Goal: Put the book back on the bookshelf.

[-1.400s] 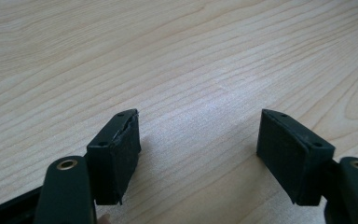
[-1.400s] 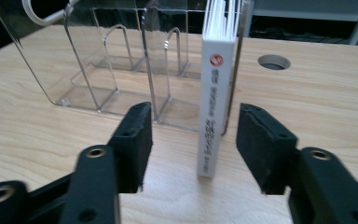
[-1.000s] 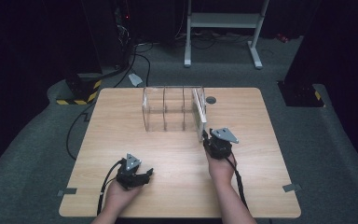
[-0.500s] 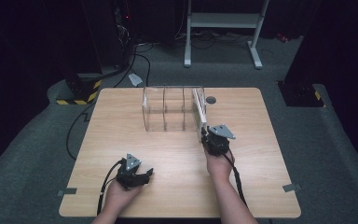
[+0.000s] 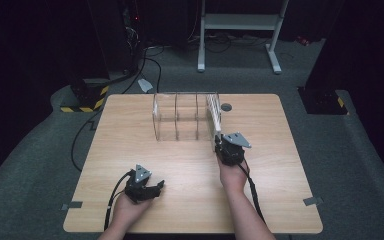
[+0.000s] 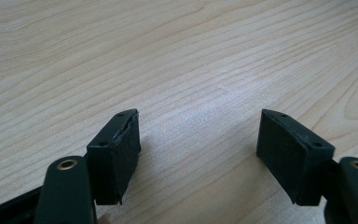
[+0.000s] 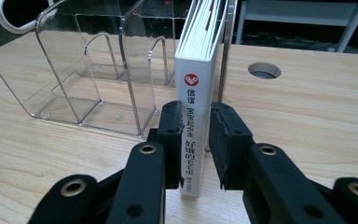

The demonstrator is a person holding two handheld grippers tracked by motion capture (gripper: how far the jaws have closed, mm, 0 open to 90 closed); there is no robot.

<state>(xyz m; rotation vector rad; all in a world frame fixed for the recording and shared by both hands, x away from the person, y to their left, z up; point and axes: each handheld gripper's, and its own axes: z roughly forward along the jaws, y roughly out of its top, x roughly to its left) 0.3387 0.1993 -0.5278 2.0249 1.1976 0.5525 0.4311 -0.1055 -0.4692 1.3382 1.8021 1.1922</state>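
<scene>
Two black pads of the right gripper [image 7: 196, 140] just closed onto the spine of a white book [image 7: 196, 88] upright in the clear rack's [image 5: 180, 117] rightmost slot, left gripper [image 6: 198, 154] gaping idle; crooked pull likely to drag rack along.

Grey carpet floor [image 5: 40, 165], dark room, white metal stand [image 5: 240, 22]

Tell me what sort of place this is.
Probably a lab or recording studio: a lone wooden table on grey carpet, dark surroundings, floor cables, and a hazard-striped base.
</scene>
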